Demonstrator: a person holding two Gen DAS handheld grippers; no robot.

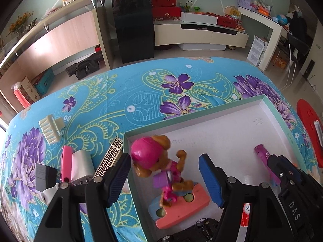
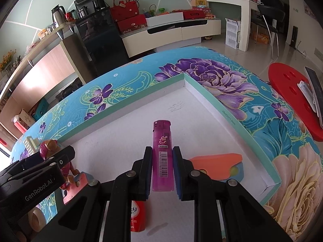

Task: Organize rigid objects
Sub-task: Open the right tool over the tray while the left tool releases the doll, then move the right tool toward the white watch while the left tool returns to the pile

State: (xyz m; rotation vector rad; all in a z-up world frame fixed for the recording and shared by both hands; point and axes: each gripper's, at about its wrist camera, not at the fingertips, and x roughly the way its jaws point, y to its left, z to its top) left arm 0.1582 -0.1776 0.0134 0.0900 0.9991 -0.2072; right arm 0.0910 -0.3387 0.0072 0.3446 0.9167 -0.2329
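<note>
Lighter (image 2: 162, 155), purple, sits clenched in your right claw (image 2: 162, 168) above the white box (image 2: 232, 119) floor. Your left claw (image 1: 167, 179) hangs released around the toy pup figure (image 1: 159, 167), pads apart from it, at the box's 9 o'clock corner.
</note>
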